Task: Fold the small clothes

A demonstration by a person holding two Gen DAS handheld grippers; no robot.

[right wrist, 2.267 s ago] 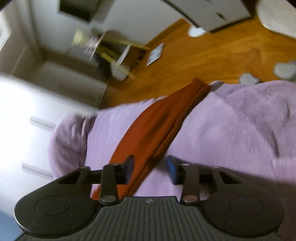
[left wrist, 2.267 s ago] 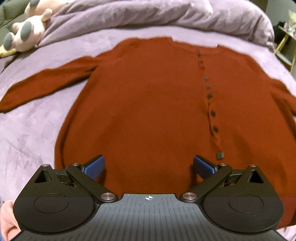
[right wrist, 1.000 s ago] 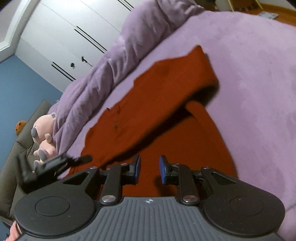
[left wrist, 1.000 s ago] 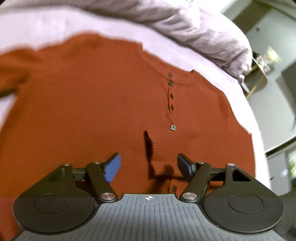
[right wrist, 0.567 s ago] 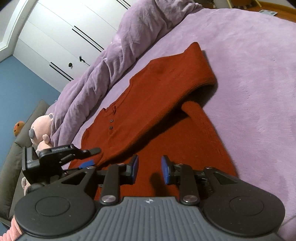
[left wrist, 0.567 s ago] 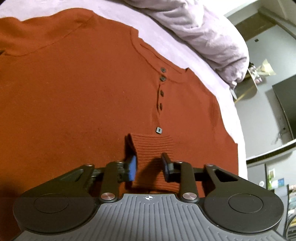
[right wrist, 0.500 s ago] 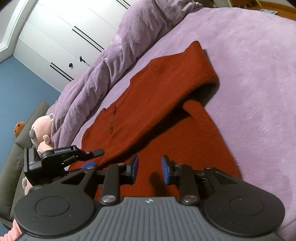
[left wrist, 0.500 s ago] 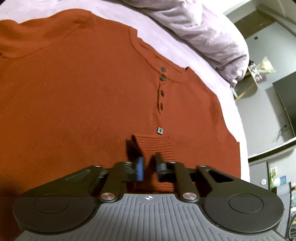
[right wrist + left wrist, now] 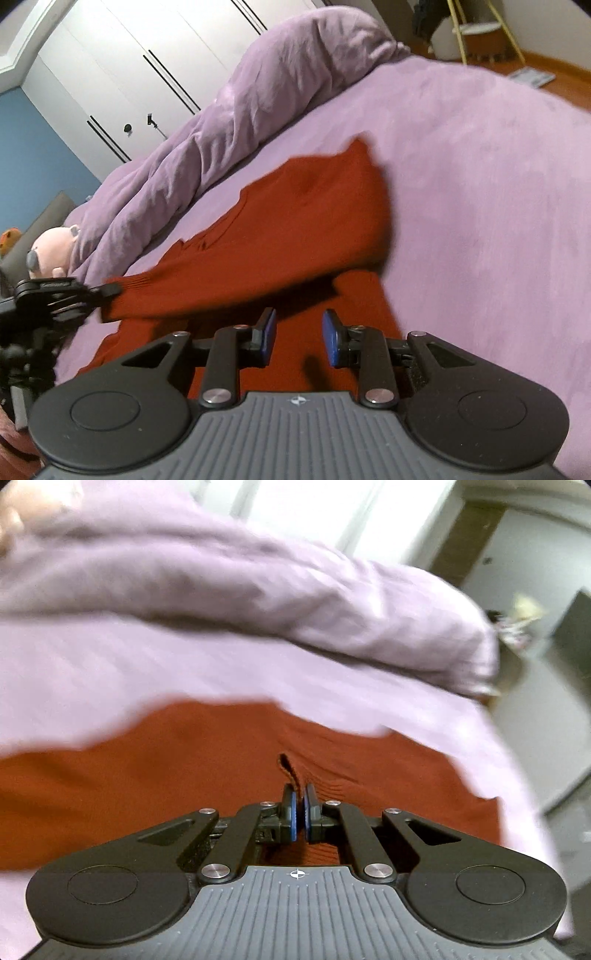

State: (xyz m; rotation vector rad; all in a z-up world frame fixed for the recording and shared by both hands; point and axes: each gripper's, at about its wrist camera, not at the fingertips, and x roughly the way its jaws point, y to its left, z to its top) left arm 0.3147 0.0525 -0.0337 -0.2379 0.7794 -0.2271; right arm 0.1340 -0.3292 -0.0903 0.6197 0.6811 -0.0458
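- Rust-red knit sweater [image 9: 295, 236] lies on the purple bed [image 9: 498, 184], body spread flat; its ribbed cuff [image 9: 129, 291] end is raised off the body.
- Left hand-held gripper [image 9: 299, 808]: clenched on the ribbed cuff, blue pads pressed on the fabric; the right wrist view shows it at the left edge [image 9: 107, 290] with the sleeve stretched across the sweater's body.
- Right hand-held gripper [image 9: 298, 336]: released, jaws apart above the sweater's lower part, nothing between the pads.
- Bunched purple duvet [image 9: 258, 92] and pink plush toy [image 9: 51, 247] beyond the sweater.
- Versus half a second ago: cuff lay on the chest below the buttons; now it is lifted, buttons gone from the left view, which is motion-blurred.
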